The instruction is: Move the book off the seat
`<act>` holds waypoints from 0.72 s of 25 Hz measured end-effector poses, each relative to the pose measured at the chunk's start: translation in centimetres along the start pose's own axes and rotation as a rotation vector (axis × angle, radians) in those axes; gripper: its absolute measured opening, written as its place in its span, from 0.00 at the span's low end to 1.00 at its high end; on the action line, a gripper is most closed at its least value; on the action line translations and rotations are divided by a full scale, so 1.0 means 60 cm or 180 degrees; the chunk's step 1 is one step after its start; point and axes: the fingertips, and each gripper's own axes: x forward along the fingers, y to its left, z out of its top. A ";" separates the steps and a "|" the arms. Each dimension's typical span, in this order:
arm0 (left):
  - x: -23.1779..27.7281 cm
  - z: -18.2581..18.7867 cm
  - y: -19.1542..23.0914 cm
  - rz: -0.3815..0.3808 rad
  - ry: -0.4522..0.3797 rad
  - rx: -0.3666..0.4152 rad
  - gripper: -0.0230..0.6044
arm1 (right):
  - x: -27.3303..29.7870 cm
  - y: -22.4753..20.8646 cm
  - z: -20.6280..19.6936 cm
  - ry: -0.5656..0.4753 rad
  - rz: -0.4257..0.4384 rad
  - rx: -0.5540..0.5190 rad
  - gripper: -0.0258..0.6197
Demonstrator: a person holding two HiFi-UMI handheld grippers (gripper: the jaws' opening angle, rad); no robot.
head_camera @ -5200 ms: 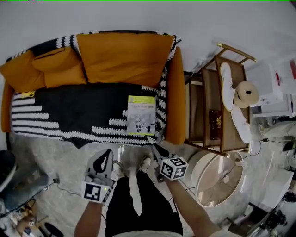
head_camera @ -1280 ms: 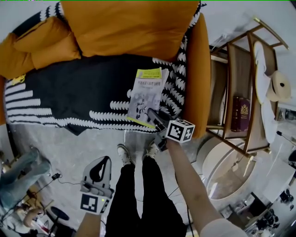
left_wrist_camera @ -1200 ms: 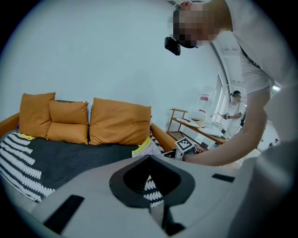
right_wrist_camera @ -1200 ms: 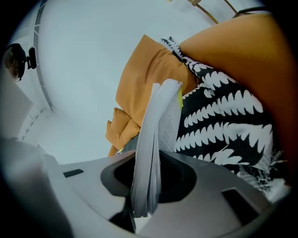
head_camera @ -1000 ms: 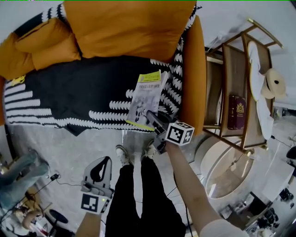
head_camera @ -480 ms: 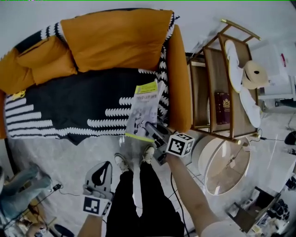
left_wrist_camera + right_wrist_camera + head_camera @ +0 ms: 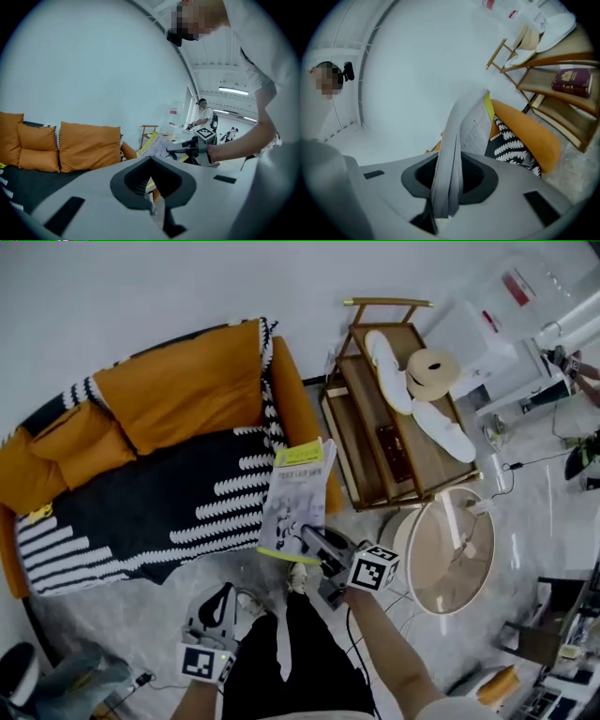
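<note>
**Head view.** The right gripper is clamped on the near short edge of the book. The book's long axis runs from the jaws up the frame, leaning a little to the right. Its cover faces the camera and its yellow-banded end points away from the person. The book overlaps the front right corner of the sofa, where the black-and-white patterned seat meets the orange armrest. The left gripper hangs low beside the person's leg, well apart from the book, with its jaws together on nothing. A wooden rack stands just right of the armrest, with a round table in front of it.

**Left gripper view.** The jaws of the left gripper meet with nothing between them. Beyond them the right gripper holds the book in the air. The book tilts up towards the left, with its yellow edge at the far end, and it sits above the level of the sofa cushions.

**Right gripper view.** The book stands on edge between the pads of the right gripper, and its pages are pinched there. Its long axis rises straight out of the jaws, and the free end with the yellow strip is uppermost. The armrest and the patterned seat cover lie beyond the book, to its right. The rack holds a dark red volume.
</note>
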 end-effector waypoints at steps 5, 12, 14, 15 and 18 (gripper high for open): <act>0.013 0.048 -0.060 -0.0439 -0.0032 0.0250 0.06 | -0.128 0.034 0.030 -0.0397 -0.0195 0.0000 0.19; 0.048 0.062 -0.159 -0.0900 -0.0052 0.0335 0.06 | -0.325 0.043 0.041 -0.0981 -0.0471 0.0171 0.19; 0.072 0.065 -0.201 -0.1044 -0.0006 0.0276 0.06 | -0.385 0.036 0.046 -0.1159 -0.0547 0.0291 0.19; 0.085 0.066 -0.226 -0.1117 0.0027 0.0268 0.06 | -0.414 0.032 0.049 -0.1231 -0.0568 0.0341 0.19; 0.115 0.069 -0.314 -0.1326 0.0075 0.0301 0.06 | -0.501 0.019 0.058 -0.1376 -0.0627 0.0398 0.20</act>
